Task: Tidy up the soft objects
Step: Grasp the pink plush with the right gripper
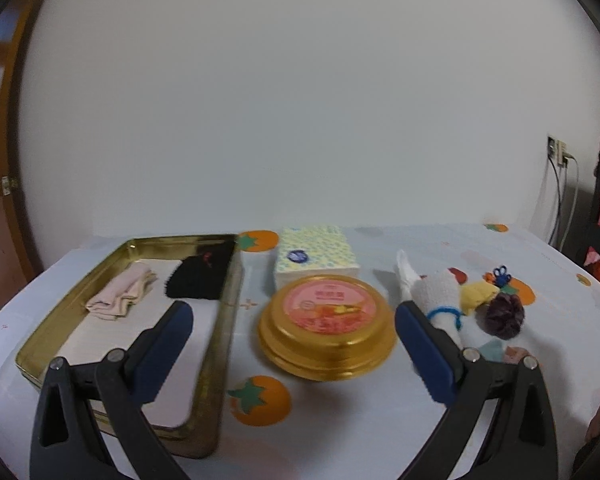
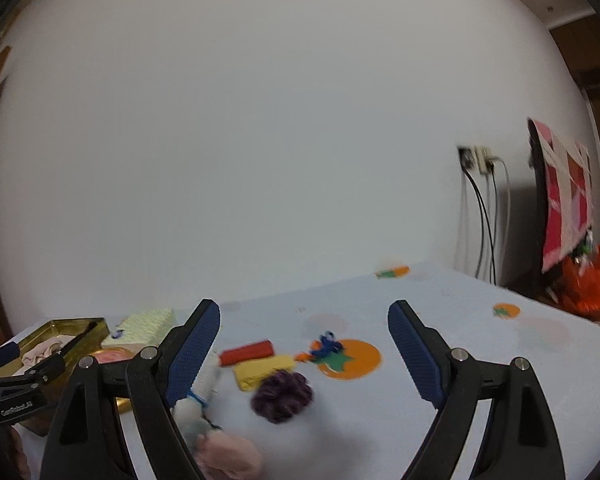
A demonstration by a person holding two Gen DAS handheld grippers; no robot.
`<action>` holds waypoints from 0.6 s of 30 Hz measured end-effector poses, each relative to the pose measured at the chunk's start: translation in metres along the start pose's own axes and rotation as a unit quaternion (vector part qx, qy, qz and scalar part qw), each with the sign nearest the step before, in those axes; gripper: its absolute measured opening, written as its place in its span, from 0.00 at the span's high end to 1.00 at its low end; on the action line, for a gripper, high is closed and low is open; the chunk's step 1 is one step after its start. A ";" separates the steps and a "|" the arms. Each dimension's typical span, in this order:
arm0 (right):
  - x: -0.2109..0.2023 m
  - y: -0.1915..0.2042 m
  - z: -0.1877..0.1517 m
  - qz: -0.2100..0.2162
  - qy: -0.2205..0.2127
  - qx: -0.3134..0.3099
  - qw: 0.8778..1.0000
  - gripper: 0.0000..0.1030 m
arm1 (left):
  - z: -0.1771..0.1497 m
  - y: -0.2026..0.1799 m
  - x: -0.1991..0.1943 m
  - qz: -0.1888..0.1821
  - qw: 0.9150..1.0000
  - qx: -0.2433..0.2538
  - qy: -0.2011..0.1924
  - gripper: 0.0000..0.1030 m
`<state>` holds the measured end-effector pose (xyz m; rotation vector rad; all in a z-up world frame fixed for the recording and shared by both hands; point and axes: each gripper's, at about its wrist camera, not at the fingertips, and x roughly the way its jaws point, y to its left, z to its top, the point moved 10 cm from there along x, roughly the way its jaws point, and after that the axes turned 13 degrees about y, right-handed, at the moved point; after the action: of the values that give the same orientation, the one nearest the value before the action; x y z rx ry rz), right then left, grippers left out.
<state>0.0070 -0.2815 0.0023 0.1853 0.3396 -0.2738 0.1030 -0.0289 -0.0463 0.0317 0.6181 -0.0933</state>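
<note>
My left gripper (image 1: 292, 312) is open above the table's near side, with nothing between its fingers. Under its left finger lies a gold metal tray (image 1: 220, 360) that holds a beige folded cloth (image 1: 120, 296) and a black cloth (image 1: 198, 276). By its right finger lies a white rolled towel (image 1: 436, 296) with a blue band. A yellow cloth (image 1: 478, 294) and a purple scrunchie (image 1: 504, 316) lie beyond it. My right gripper (image 2: 304, 308) is open and empty. In front of it are a red roll (image 2: 246, 352), the yellow cloth (image 2: 264, 370), the purple scrunchie (image 2: 282, 396), the white towel (image 2: 204, 384) and a pink soft item (image 2: 228, 456).
A round gold tin (image 1: 326, 332) with a pink label stands in the middle, with a tissue pack (image 1: 316, 256) behind it. A small blue and orange item (image 2: 326, 346) lies on the fruit-print tablecloth (image 2: 440, 344). A wall is behind the table, with cables and a dark screen at the right.
</note>
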 end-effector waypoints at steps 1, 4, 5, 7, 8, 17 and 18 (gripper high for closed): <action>0.003 -0.003 -0.002 0.003 0.010 0.004 1.000 0.15 | -0.001 -0.005 0.000 -0.005 1.000 0.004 0.003 0.01; 0.011 -0.007 -0.011 0.021 0.052 -0.003 0.998 0.15 | -0.003 -0.022 0.000 -0.019 0.999 0.029 0.008 0.01; 0.016 -0.002 -0.018 0.035 0.079 -0.021 0.996 0.15 | -0.004 -0.028 0.000 -0.022 0.999 0.039 0.009 0.01; 0.021 0.017 -0.031 0.077 0.121 -0.053 0.988 0.15 | -0.005 -0.040 0.000 -0.023 0.998 0.062 0.012 0.01; 0.024 0.029 -0.039 0.104 0.148 -0.078 0.980 0.15 | -0.005 -0.044 0.001 -0.023 0.997 0.072 0.015 0.01; 0.062 0.067 -0.103 0.127 0.321 -0.182 0.921 0.39 | -0.010 -0.064 0.005 -0.030 0.993 0.114 0.029 0.01; 0.064 0.068 -0.109 0.133 0.338 -0.183 0.914 0.45 | -0.011 -0.065 0.006 -0.031 0.992 0.115 0.032 0.01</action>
<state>0.0523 -0.2080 -0.1126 -0.0539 1.0365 0.1396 0.0949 -0.0934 -0.0587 0.2395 0.6697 -0.2236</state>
